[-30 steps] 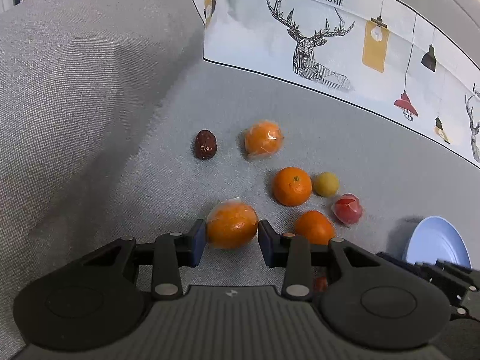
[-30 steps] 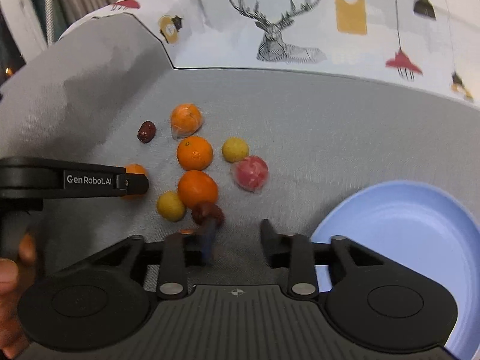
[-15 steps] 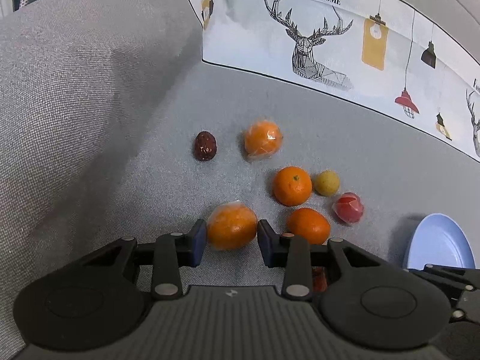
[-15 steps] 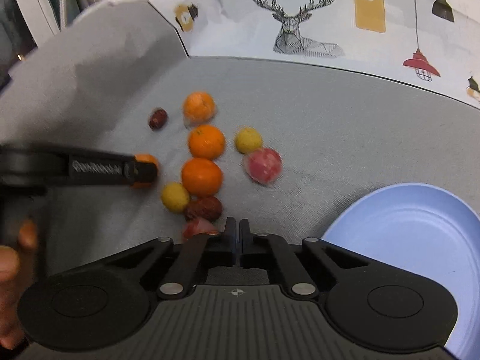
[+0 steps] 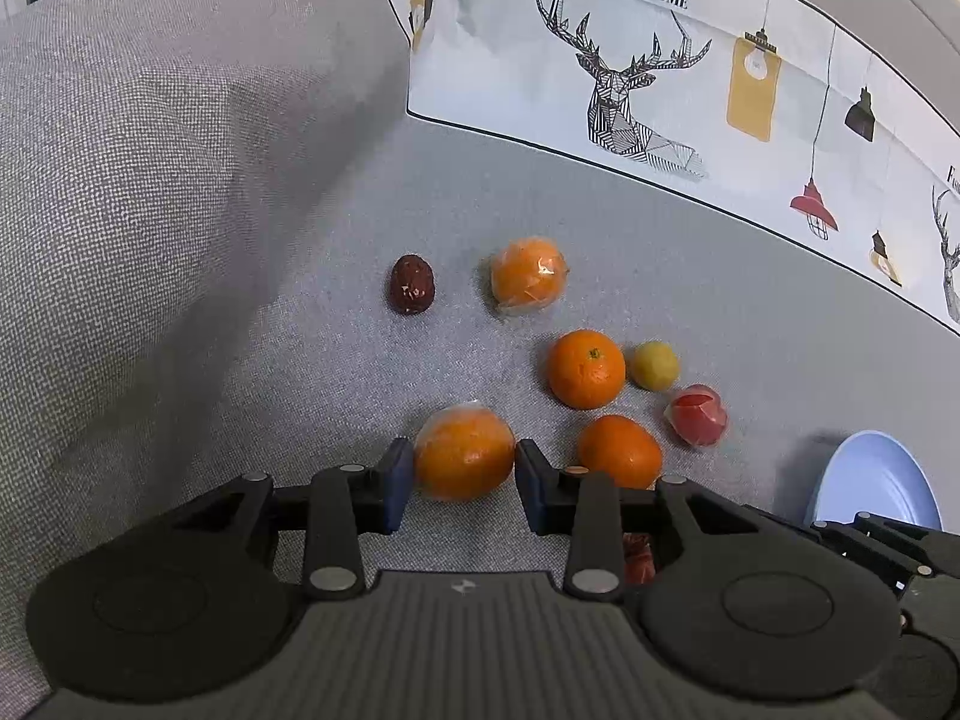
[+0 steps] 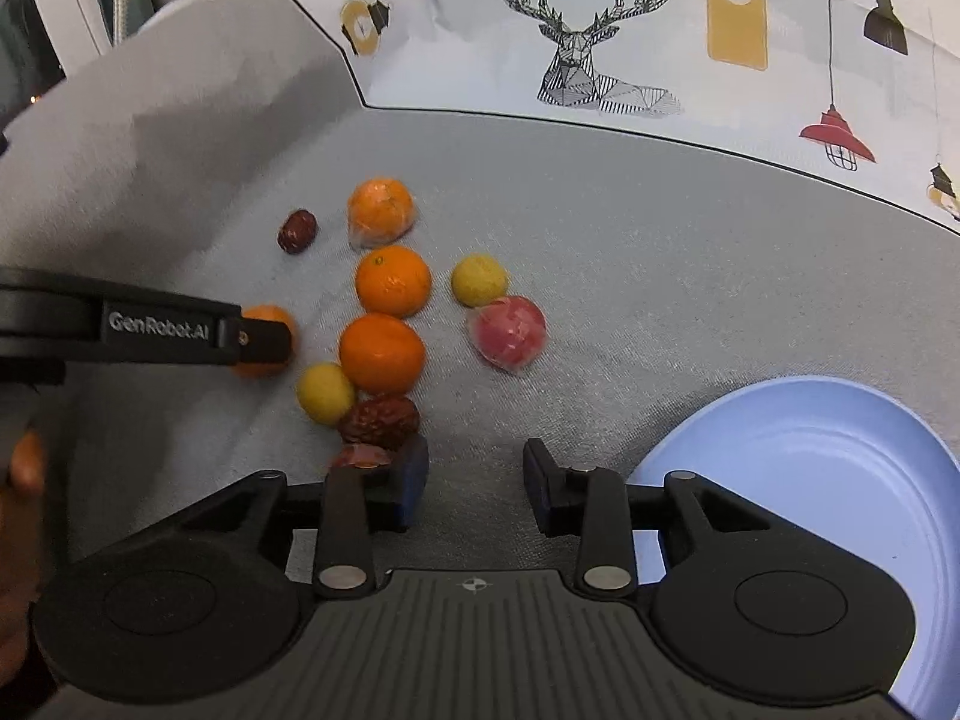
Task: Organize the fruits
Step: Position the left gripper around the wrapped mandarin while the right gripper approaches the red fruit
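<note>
My left gripper (image 5: 462,471) is shut on a plastic-wrapped orange (image 5: 465,450) that rests on the grey cushion; the same gripper (image 6: 258,341) and orange (image 6: 267,318) appear at the left of the right wrist view. The jaws of my right gripper (image 6: 475,477) are opening, with nothing between them, only bare cushion. Just left of its left finger lie a dark red date (image 6: 379,420) and a red fruit piece (image 6: 359,456). A light blue plate (image 6: 810,480) sits at the lower right and holds nothing.
Loose fruit lies ahead: two bare oranges (image 6: 393,279) (image 6: 382,353), another wrapped orange (image 6: 381,210), two yellow fruits (image 6: 479,280) (image 6: 326,393), a wrapped red fruit (image 6: 509,333) and a second date (image 6: 297,231). A deer-print pillow (image 6: 600,30) lines the back. A person's hand (image 6: 24,468) shows at left.
My right gripper shut fully half a second ago and has opened again, empty, shifting slightly so the fruit sits a little lower in view. The left gripper and its orange have not moved.
</note>
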`<state>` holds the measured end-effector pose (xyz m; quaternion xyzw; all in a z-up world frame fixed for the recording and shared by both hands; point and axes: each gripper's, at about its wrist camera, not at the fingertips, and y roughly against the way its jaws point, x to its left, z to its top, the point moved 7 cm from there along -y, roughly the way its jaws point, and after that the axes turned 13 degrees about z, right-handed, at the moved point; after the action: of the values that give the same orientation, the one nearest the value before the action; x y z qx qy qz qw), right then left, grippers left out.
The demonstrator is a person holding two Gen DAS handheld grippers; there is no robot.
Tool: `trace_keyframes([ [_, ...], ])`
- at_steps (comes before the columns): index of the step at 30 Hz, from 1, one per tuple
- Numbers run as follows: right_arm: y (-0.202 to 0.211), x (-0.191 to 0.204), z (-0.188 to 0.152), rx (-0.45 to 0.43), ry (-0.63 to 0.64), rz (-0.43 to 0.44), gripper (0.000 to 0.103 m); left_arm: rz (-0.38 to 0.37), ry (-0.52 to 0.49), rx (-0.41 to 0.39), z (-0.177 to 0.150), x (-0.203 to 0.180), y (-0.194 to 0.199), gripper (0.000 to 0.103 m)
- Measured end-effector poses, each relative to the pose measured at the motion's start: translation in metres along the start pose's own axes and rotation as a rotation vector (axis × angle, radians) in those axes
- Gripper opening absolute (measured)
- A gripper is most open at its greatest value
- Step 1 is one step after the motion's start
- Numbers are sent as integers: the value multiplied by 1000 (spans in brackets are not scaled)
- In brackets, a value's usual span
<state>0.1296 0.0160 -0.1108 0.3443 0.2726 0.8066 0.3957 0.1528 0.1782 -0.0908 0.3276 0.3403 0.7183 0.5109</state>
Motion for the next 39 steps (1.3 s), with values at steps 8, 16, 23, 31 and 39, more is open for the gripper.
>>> trace_keyframes([
  [8, 20, -6, 14, -86, -21, 3, 37, -3, 6, 2, 1, 1, -1, 41],
  [16, 44, -61, 21, -180, -330, 94, 39, -12, 28, 7, 1, 3, -1, 42],
  [23, 59, -74, 31, -226, -325, 82, 42, -25, 52, 15, 0, 5, 0, 42],
  [31, 61, -100, 25, -254, -519, 216, 44, -45, 85, 26, 0, 9, 0, 42],
  [39, 27, -33, 22, -110, -272, 275, 47, -54, 93, 25, -1, 11, 2, 41],
])
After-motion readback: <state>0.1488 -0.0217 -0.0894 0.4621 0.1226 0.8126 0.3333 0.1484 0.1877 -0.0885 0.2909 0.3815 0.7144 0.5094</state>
